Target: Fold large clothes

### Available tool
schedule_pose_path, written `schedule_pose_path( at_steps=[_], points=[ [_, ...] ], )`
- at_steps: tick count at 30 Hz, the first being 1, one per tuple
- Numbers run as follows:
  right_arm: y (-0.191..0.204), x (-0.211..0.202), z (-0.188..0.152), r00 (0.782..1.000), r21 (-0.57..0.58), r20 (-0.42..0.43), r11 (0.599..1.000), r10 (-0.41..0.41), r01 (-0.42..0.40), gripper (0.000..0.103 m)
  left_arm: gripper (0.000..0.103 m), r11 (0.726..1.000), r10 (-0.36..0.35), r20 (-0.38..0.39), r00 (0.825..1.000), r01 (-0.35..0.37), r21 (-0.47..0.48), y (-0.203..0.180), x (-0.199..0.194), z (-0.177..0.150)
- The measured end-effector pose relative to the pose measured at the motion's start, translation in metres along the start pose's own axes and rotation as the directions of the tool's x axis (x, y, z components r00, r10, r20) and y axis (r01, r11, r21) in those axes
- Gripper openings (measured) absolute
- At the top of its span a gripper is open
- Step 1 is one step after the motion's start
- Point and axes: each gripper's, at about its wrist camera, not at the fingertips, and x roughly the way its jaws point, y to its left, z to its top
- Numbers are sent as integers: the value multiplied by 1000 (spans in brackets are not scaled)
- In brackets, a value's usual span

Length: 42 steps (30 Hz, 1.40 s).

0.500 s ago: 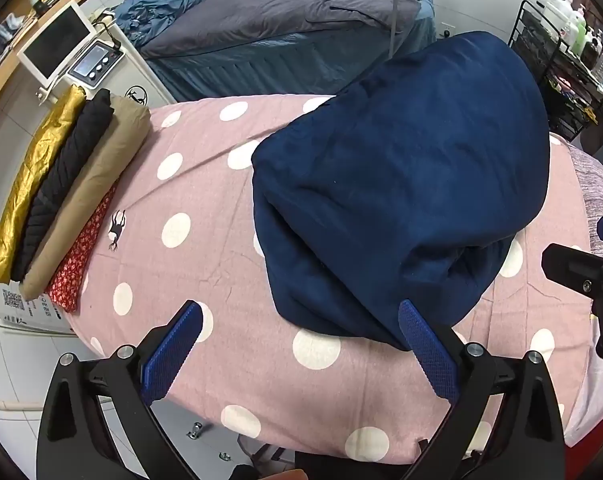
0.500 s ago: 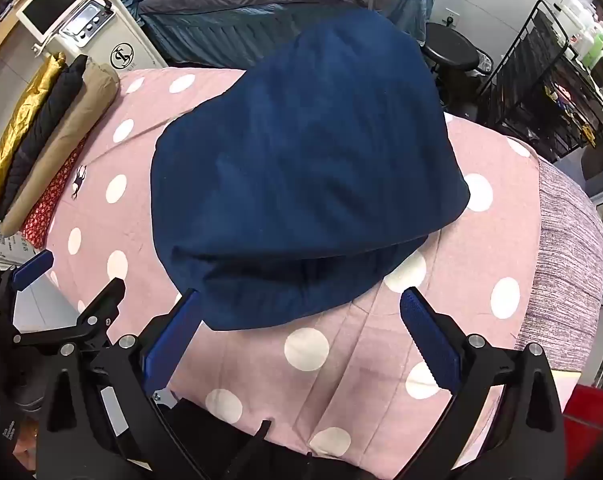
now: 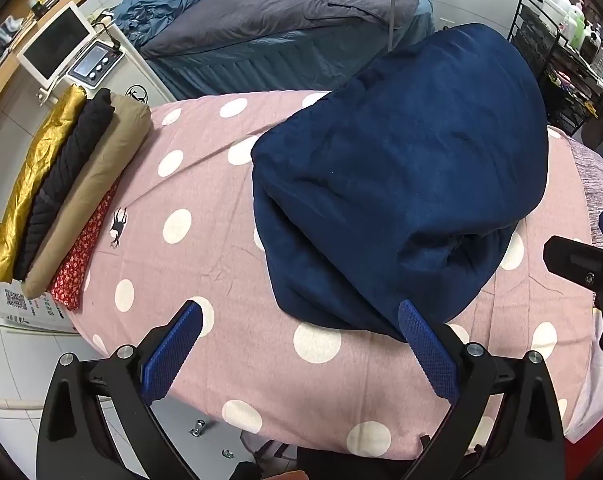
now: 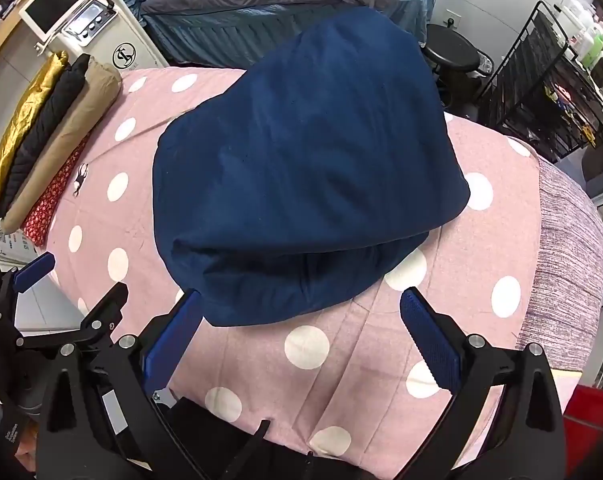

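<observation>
Garment: navy fleece garment (image 3: pixel 401 184), folded into a bundle, laid mid-table.
Left gripper (image 3: pixel 301 344): jaws spread, nothing held.
Right gripper (image 4: pixel 301 332): spread, nothing held.
Risk: the bulky top layer may spring back if left unpressed.
Surface: pink polka-dot cloth (image 3: pixel 205 184); folded stack (image 3: pixel 61 196) at far left edge.
Room: bed (image 3: pixel 285 36) behind, wire rack (image 4: pixel 541 92) at right.

My left camera looks forward and down over my left claw (image 3: pixel 299 344) from the table's near edge, close in. My right camera does likewise beside it, over my right claw (image 4: pixel 301 332). Both share the garment (image 3: pixel 401 184) and spotted cloth (image 3: pixel 205 184).
</observation>
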Motion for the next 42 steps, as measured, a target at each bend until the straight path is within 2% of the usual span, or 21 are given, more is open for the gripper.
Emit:
schedule_pose_path(
  at_steps=[42],
  points=[
    [-2,7,-4,1000,6,-27,1000,0,0,97,96,1000,-3,-41,999,3,3,-4,8,-6]
  ],
)
